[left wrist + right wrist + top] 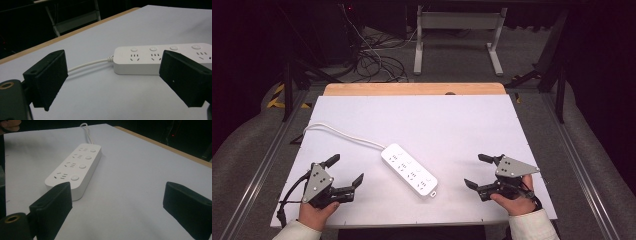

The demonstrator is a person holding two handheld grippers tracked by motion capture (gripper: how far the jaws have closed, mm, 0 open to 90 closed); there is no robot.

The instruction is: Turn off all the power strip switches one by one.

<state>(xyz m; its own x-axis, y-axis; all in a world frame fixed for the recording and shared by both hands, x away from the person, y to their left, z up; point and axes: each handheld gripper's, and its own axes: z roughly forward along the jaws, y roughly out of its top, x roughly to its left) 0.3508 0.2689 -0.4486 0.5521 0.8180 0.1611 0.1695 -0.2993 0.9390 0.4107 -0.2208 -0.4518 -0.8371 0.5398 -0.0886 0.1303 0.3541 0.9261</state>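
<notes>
Looking for writing first, you find no brand name or label that can be read on the power strip (409, 170); its white top carries only four groups of socket holes and four round buttons, and in the high view a tiny dark mark sits at its near right corner, too small to read. The strip lies flat on the white table cover (452, 125), in the near half and about midway between your two hands. Its long axis runs diagonally, from far-left to near-right in the high view. The end with the white cable (343, 135) points away from you and to your left, and the cable goes on toward the left edge of the cover; the free end points toward you and to your right. Your left gripper (346, 172) rests on the cover to the left of the strip, apart from it, with its jaws spread wide and nothing between them; in the left gripper view the strip lies just beyond the jaws. Your right gripper (476, 171) rests to the right of the strip, also apart from it, jaws spread wide and holding nothing.
</notes>
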